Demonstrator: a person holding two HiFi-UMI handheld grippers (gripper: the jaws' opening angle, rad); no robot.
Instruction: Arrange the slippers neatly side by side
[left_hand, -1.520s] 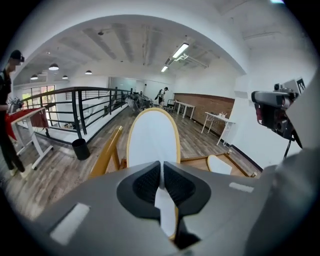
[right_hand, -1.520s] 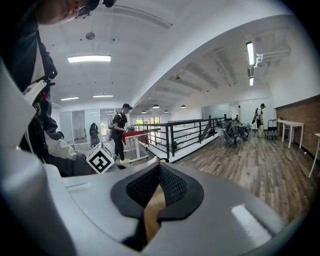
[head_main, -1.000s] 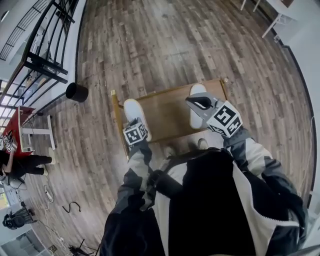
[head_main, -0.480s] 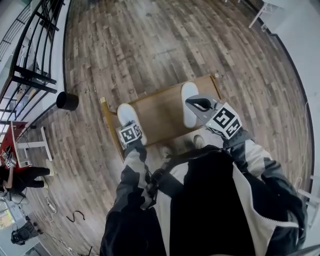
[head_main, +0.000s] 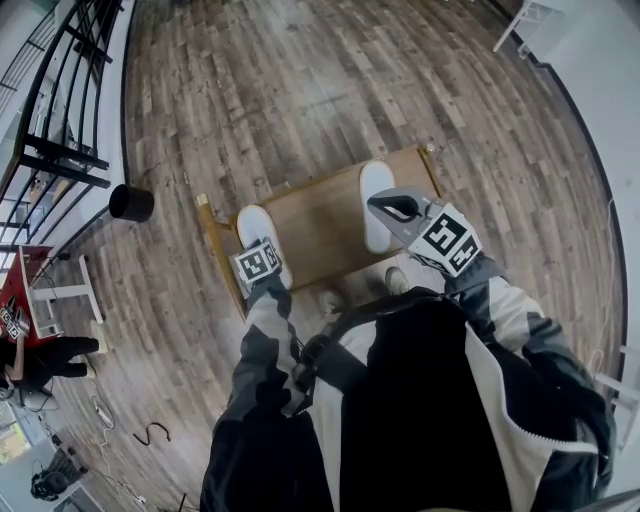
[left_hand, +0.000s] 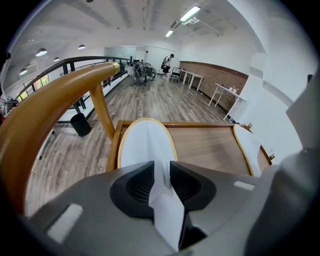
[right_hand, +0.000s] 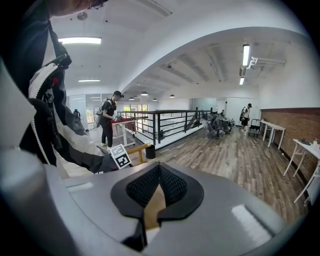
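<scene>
One white fabric slipper (left_hand: 147, 142) lies flat at the left end of the low brown wooden surface (head_main: 320, 225). Its white twin (head_main: 374, 195) lies at the right end, well apart, so the pair is not yet side by side. The left hand-held gripper (left_hand: 162, 172) has just been opening its jaws, apparently to release the slipper's upper, which sits loose between them. The right hand-held gripper (right_hand: 159, 176), closed and empty, hovers over the twin, probably the next to be moved.
</scene>
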